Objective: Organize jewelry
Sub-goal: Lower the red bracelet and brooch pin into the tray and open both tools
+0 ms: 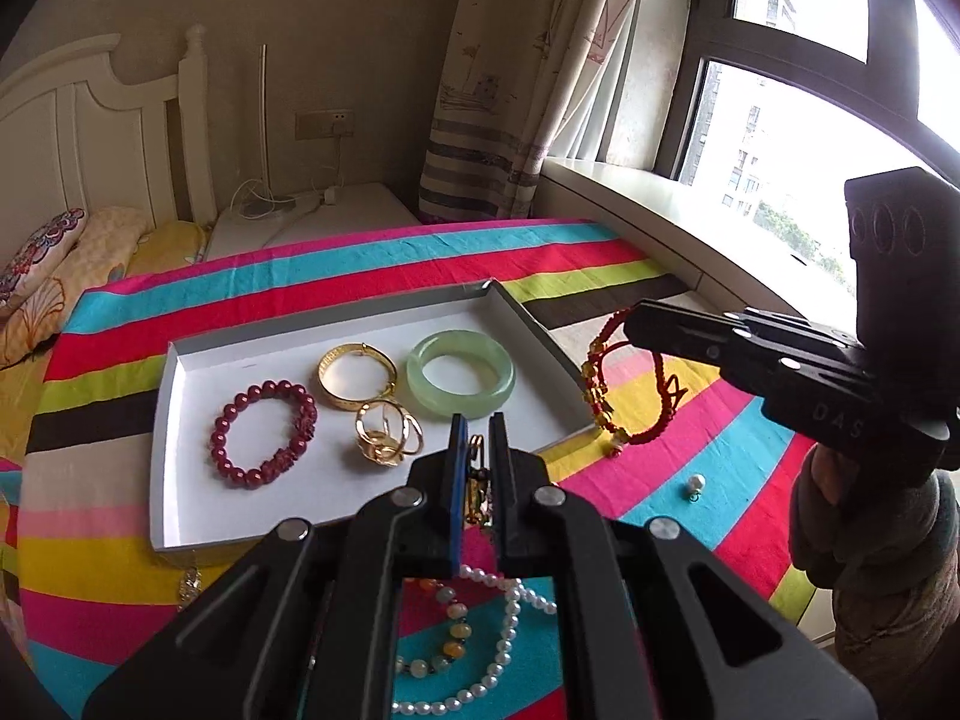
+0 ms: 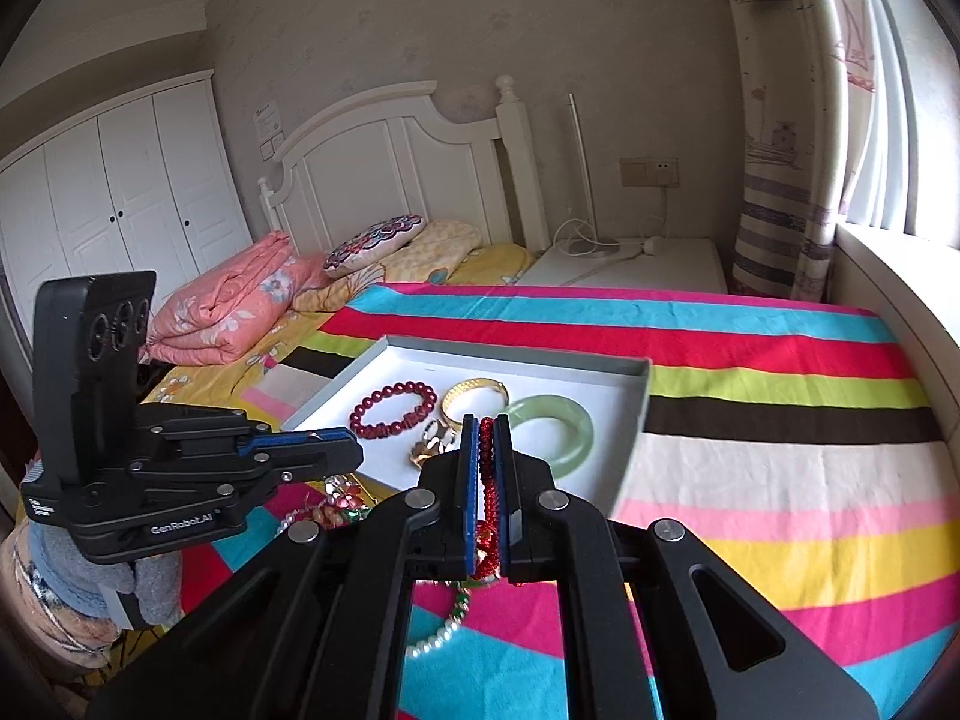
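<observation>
**Technician:** Currently, what did each gripper carry, and why was it held that way?

**Operator:** The left gripper had its jaws pressed together on a thin gold-coloured piece; what kind of piece it was could not be told. The right gripper had its jaws pinching a red cord bracelet, which dangled clear of the striped cloth. Judged from the task, both pieces were raised so they could pass over the wall of the white tray, which sat near the middle of the counter.

**Technician:** What did the tray already contain?

**Operator:** A dark red bead bracelet lay at its left. A gold bangle sat mid-tray, touching a cluster of gold rings below it. A green jade bangle lay to the right. Bare floor remained along the far wall and in the near left corner.

**Technician:** What remained outside, and what obstructed?

**Operator:** A pearl necklace and a string of coloured beads lay on the cloth beneath the left gripper. A single pearl charm lay apart to the right. The tray's right wall stood between the hanging bracelet and the tray floor, and the two grippers were close together, so their paths would likely need separating.
</observation>
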A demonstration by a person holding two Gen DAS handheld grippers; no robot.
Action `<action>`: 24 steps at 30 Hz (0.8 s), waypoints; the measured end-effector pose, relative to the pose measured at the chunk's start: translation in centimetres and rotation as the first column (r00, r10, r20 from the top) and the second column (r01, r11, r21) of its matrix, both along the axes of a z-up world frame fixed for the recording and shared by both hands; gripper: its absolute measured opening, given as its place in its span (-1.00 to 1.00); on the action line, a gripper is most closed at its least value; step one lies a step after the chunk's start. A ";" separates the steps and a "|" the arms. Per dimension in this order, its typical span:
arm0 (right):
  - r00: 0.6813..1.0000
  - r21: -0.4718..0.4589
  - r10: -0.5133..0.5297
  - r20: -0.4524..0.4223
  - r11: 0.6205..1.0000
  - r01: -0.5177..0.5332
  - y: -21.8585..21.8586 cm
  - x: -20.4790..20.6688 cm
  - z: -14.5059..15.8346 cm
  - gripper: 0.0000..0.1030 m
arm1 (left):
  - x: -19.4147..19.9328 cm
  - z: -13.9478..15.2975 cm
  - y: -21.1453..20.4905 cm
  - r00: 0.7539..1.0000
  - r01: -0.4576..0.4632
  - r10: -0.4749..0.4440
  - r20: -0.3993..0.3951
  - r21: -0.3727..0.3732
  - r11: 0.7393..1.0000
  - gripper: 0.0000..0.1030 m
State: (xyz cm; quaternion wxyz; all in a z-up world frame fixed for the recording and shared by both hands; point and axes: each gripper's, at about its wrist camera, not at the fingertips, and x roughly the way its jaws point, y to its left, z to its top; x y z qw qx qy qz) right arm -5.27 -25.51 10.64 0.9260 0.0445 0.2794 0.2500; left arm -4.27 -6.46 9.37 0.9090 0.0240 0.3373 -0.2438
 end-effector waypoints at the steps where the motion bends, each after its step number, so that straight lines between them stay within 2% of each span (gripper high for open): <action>1: 1.000 0.003 0.005 -0.002 1.000 -0.005 0.3 0.3 0.0 -0.88 | 0.3 0.3 0.6 1.000 -0.007 0.007 0.003 -0.009 1.000 -0.88; 5: 1.000 0.037 0.015 -0.013 0.999 -0.015 1.0 1.9 0.1 -0.88 | 2.3 1.4 3.2 0.999 -0.052 0.051 -0.012 -0.087 0.995 -0.88; 9: 0.998 0.090 0.018 -0.053 0.996 -0.013 1.2 3.6 -0.9 -0.88 | 4.6 0.9 5.9 0.992 -0.119 0.112 -0.052 -0.153 0.981 -0.88; 14: 0.992 0.104 0.022 -0.127 0.995 -0.009 1.4 4.9 -3.4 -0.88 | 6.5 -1.8 9.1 0.979 -0.179 0.151 -0.137 -0.222 0.958 -0.88; 19: 0.976 0.034 -0.064 -0.210 0.997 0.073 0.6 5.8 -5.5 -0.84 | 7.6 -5.4 11.5 0.951 -0.267 0.224 -0.213 -0.203 0.942 -0.87; 20: 0.973 0.035 -0.074 -0.217 0.996 0.083 0.4 5.8 -5.6 -0.84 | 7.7 -5.9 12.0 0.945 -0.288 0.244 -0.218 -0.200 0.937 -0.79; 22: 0.970 0.031 -0.102 -0.221 0.993 0.112 -0.1 5.9 -5.6 -0.78 | 7.7 -6.5 13.0 0.935 -0.321 0.277 -0.223 -0.198 0.926 -0.39; 23: 0.970 0.026 -0.114 -0.215 0.992 0.122 -0.3 5.8 -5.5 -0.69 | 7.5 -6.6 13.3 0.933 -0.332 0.289 -0.213 -0.202 0.921 -0.17; 24: 0.970 0.026 -0.122 -0.209 0.991 0.130 -0.5 5.8 -5.4 -0.54 | 7.4 -6.6 13.4 0.937 -0.323 0.280 -0.208 -0.211 0.923 -0.11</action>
